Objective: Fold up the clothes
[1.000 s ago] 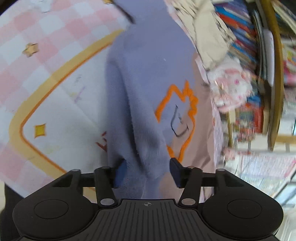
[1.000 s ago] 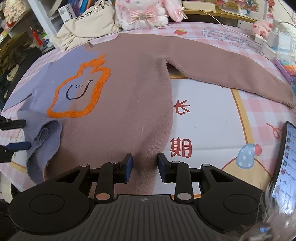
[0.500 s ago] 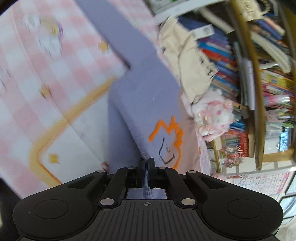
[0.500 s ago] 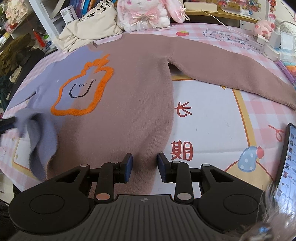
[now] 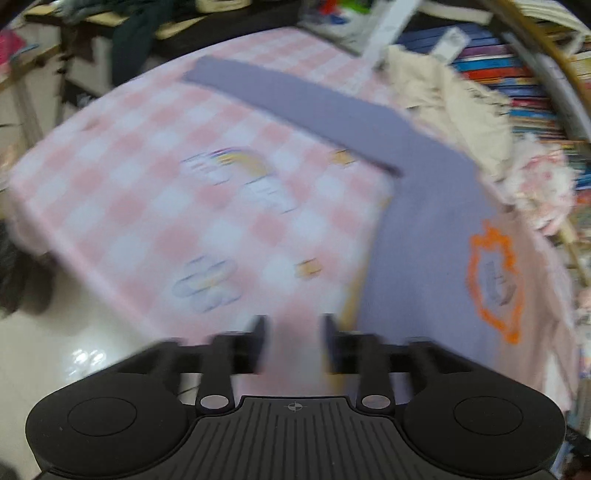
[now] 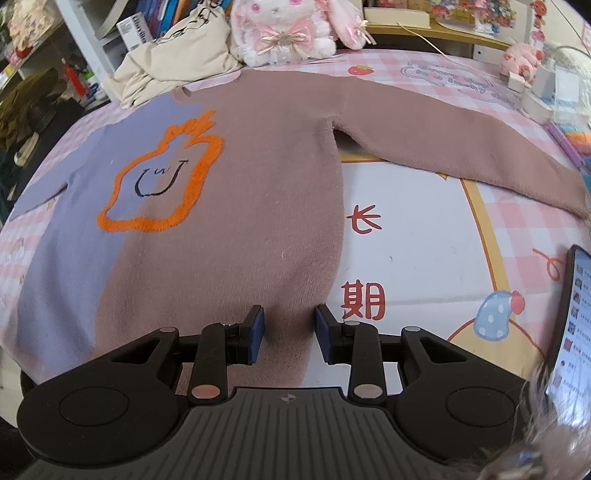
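On the pink checked desk [image 6: 517, 229] the sweater [image 6: 240, 206] lies flat, sleeves out. My left tongs [image 5: 293, 341] and right tongs [image 6: 289, 334] are both spread, empty. I'd pinch a sleeve next.

This is a home, most likely a child's or young person's bedroom. A pink-and-white checked cartoon-print cover [image 6: 461, 236] is spread over the counter, a fluffy white and pink plush rabbit [image 6: 284, 29] sits at its far edge, and crowded shelves of colourful books [image 5: 517, 74] stand close behind.
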A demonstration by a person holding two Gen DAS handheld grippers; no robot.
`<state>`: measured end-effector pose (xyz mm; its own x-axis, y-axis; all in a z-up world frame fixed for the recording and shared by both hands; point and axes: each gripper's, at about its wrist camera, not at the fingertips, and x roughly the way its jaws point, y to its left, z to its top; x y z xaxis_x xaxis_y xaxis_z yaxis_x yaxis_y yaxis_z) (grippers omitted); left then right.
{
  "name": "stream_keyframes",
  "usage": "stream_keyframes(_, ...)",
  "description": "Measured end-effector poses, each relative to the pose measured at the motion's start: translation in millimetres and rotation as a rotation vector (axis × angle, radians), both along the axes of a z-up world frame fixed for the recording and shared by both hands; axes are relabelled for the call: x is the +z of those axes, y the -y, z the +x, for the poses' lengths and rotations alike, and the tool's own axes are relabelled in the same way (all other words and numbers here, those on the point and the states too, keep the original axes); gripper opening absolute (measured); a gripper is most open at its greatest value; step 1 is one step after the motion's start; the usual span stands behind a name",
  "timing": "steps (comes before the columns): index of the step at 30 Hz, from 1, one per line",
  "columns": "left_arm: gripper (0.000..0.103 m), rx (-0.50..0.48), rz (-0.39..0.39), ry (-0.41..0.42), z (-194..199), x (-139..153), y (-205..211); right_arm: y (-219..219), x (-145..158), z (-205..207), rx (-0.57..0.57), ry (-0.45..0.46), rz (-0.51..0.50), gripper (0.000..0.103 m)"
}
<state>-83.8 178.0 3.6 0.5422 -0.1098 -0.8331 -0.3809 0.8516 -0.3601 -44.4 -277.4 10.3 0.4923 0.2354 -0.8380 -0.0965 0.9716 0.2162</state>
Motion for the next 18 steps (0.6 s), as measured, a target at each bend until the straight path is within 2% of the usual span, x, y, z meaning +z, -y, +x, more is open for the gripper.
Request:
stream_keyframes(1,0.051,-0.022,-0.009,0.032,5.9,-0.2,4.1,1.0,0.0,0.1,-0.011,-0.003,0.008,0.030)
stream_keyframes(5,0.051,-0.120,0.075,0.038,31.3,-6.5,21.9,7.1,2.0,0.6,-0.074,0.000,0.024,0.030)
stream_keyframes(10,0.051,-0.241,0.179,0.044,63.1,-14.3,44.2,5.4,7.2,0.8,-0.079,0.009,0.005,0.030)
stream_keyframes(12,0.047,-0.290,0.221,0.047,75.7,-17.4,53.1,3.1,4.3,-1.4,-0.089,-0.007,0.004,0.030)
stream_keyframes(13,0.043,-0.289,0.228,0.054,74.6,-17.8,53.8,1.6,2.1,-3.4,-0.096,-0.014,0.008,0.030)
stream_keyframes(14,0.021,-0.289,0.234,0.060,73.4,-18.2,54.4,0.3,0.7,-5.1,-0.100,-0.017,0.008,0.030)
stream_keyframes(15,0.010,-0.290,0.219,0.074,70.1,-19.1,53.0,-1.0,0.3,-5.4,-0.100,-0.015,0.003,0.025)
stream_keyframes(16,0.005,-0.288,0.198,0.080,67.7,-20.2,51.7,-2.6,0.0,-4.7,-0.098,-0.013,-0.001,0.020)
stream_keyframes(18,0.003,-0.282,0.158,0.092,62.8,-22.3,49.1,-4.9,-0.8,-1.6,-0.100,-0.005,-0.006,0.013)
